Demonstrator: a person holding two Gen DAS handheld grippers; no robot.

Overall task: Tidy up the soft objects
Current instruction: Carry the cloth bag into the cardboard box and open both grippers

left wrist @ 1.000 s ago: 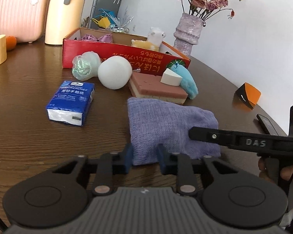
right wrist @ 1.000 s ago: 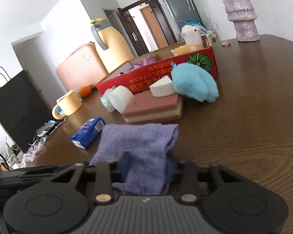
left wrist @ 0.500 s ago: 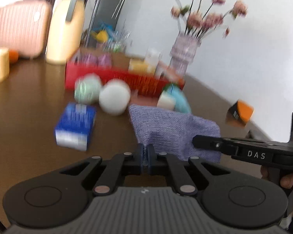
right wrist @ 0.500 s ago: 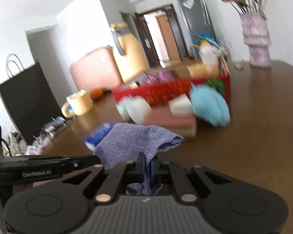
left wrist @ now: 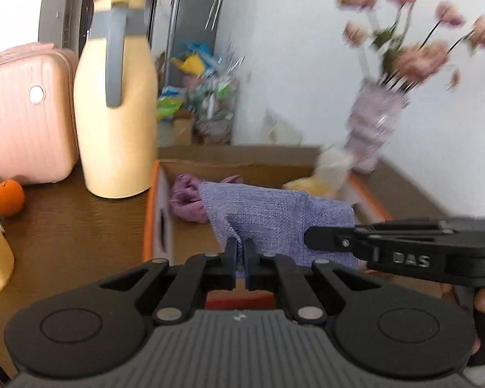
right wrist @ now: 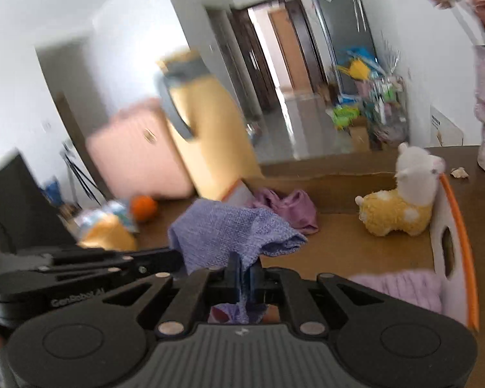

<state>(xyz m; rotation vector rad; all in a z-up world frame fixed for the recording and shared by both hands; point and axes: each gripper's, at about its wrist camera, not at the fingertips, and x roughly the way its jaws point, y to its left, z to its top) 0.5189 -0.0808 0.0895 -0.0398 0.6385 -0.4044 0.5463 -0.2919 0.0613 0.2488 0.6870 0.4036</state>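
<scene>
I am holding the purple cloth (left wrist: 274, 223) in the air over the open cardboard box (left wrist: 158, 213), pinched at its near edge by both grippers. The left gripper (left wrist: 241, 258) is clamping the cloth's left near corner, jaws nearly together on the fabric; the right gripper (right wrist: 246, 278) is doing the same at the right near corner. The cloth is stretching left to right between them and draping away from me, toward the far side. Below it inside the box are lying a pink cloth (right wrist: 287, 207) and, at the far right, a yellow plush toy (right wrist: 397, 207). I am judging a straight drop downward as the next move, both hands equally near.
</scene>
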